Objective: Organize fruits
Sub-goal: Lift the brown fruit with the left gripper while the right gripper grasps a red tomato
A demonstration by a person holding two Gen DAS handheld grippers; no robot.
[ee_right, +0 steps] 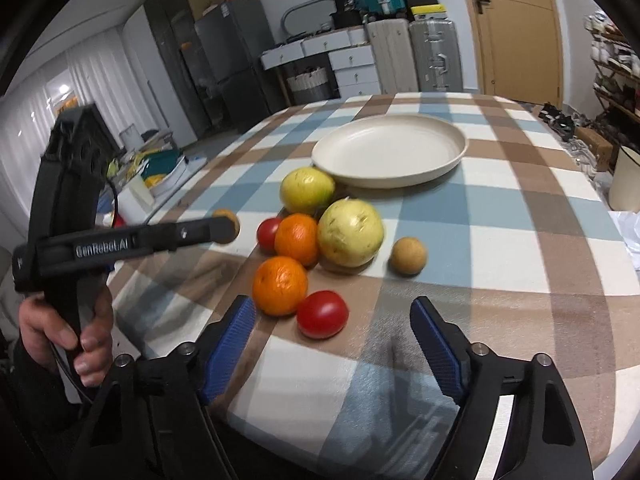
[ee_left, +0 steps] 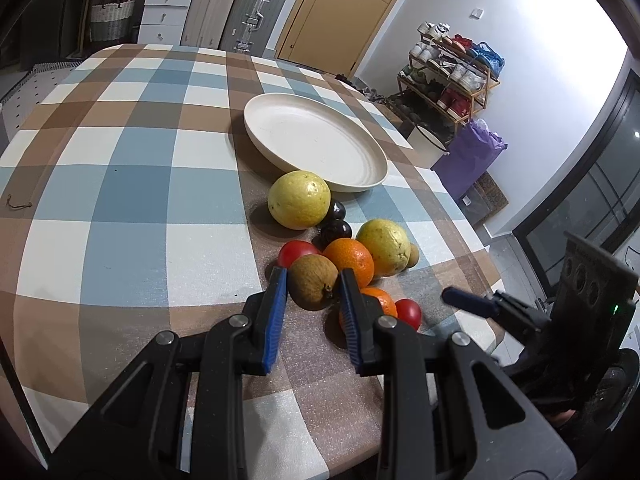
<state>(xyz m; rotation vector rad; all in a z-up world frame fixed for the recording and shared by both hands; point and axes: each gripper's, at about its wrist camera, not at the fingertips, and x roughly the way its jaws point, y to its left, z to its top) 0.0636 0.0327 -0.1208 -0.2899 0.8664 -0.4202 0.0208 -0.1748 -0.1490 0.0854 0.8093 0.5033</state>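
Note:
My left gripper [ee_left: 314, 280] is shut on a brown round fruit [ee_left: 313, 287] and holds it above the fruit pile; the fruit also shows at that gripper's tip in the right wrist view [ee_right: 229, 226]. On the checked table lie two yellow-green guavas [ee_left: 299, 199] [ee_left: 383, 246], two oranges [ee_left: 349, 260] [ee_right: 280, 285], two tomatoes [ee_left: 297, 252] [ee_right: 322, 313], dark plums [ee_left: 335, 232] and another brown fruit [ee_right: 408, 255]. An empty cream plate [ee_left: 316, 146] stands behind them. My right gripper [ee_right: 333, 330] is open and empty, just before the near tomato.
The table's right edge [ee_left: 476, 240] runs close to the pile. A shoe rack [ee_left: 448, 76], a purple bag [ee_left: 472, 156] and suitcases [ee_left: 256, 12] stand beyond the table. A short string [ee_left: 18, 203] lies at the table's left.

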